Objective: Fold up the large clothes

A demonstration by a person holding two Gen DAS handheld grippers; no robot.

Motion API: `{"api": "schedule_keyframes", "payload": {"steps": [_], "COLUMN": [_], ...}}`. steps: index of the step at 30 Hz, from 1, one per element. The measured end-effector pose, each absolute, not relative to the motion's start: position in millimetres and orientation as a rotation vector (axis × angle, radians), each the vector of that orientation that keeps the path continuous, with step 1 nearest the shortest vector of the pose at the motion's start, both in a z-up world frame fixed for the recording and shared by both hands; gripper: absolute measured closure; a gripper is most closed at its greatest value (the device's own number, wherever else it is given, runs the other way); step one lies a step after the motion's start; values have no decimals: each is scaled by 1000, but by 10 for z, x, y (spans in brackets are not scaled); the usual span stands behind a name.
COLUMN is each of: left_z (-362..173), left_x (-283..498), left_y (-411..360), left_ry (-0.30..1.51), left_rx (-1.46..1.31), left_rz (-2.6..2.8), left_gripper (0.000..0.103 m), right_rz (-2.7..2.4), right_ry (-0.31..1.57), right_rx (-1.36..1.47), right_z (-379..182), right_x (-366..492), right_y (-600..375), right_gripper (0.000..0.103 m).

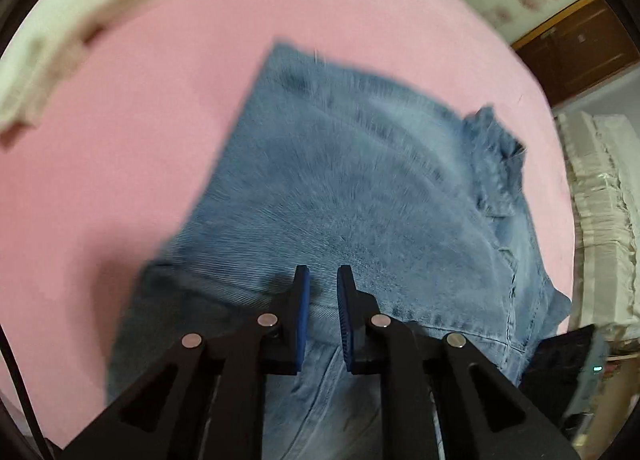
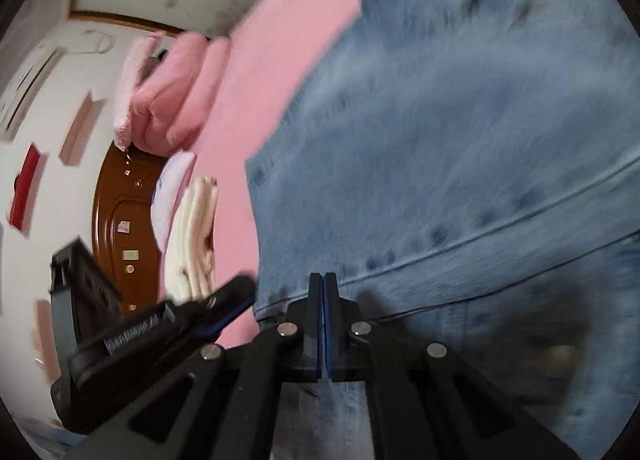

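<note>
**Jeans spread on a pink bed, both grippers over the denim**

At the far left of the left wrist view, a folded cream towel (image 1: 76, 28) is seen lying on the pink sheet (image 1: 120, 164), well apart from the jeans. The blue jeans (image 1: 360, 180) are laid across the middle and right of the sheet, folded over so that a straight edge runs up the left side, with the waistband bunched at the right. The left gripper (image 1: 323, 274) is held over the lower part of the denim, pointing steeply down. A narrow gap is seen between its blue pads, and no cloth is caught in that gap. At the lower right edge a dark object is partly seen, too blurred to be named.

In the right wrist view, a brown wooden headboard (image 2: 116, 228) is seen at the left against a white wall, with pink pillows (image 2: 172, 100) above it and the cream towel (image 2: 196, 236) beside it. The left gripper (image 2: 224, 296) is seen low at the left, by the edge of the denim. The jeans (image 2: 460, 132) fill the middle and right, a seam curving across them. The right gripper (image 2: 323, 280) is held over this seam with its pads pressed flat together. Whether any cloth is pinched at their tips cannot be told, as the picture is smeared by motion.
</note>
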State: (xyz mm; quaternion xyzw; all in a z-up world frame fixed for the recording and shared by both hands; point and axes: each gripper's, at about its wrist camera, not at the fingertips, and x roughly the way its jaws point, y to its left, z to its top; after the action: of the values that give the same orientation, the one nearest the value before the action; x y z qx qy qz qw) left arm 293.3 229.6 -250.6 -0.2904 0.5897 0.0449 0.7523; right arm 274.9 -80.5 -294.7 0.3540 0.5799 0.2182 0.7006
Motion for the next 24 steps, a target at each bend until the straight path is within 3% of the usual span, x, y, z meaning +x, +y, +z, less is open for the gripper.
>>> {"api": "schedule_keyframes", "payload": {"steps": [3,6,8,13,17,20,24], "left_z": [-2813,-2995,-3011,-3051,-2631,-2403,-2515], "left_x": [2912,2840,2766,2698,2725,2808,3126], "left_y": [2290,2467,2610,2696,2321,1953,1631], "left_ry": [1369,1343,1316,1278,1195,1147,1184], "left_rx": [-635,-674,-728,-831,-552,-509,-552], "left_rz": [143,201,209,245,245,38,-53], "left_gripper": [93,102,102,102,101,101,100], "right_rz": [449,251,105,-229,-46,304,613], "right_ry": [1275,1165,1128,1023,892,1001,1205], "right_rx": [767,863,865,563,669,737,833], "right_z": [-3069,-3093,-3103,-2658,-2413,-2581,-3081], "right_x": [2851,2780,2683,2603,2544,2665,2878], "right_y": [-1190,-2085,-2549,-2983,-2722,-2005,-1156], "right_gripper": [103,103,103,103,103,103,103]}}
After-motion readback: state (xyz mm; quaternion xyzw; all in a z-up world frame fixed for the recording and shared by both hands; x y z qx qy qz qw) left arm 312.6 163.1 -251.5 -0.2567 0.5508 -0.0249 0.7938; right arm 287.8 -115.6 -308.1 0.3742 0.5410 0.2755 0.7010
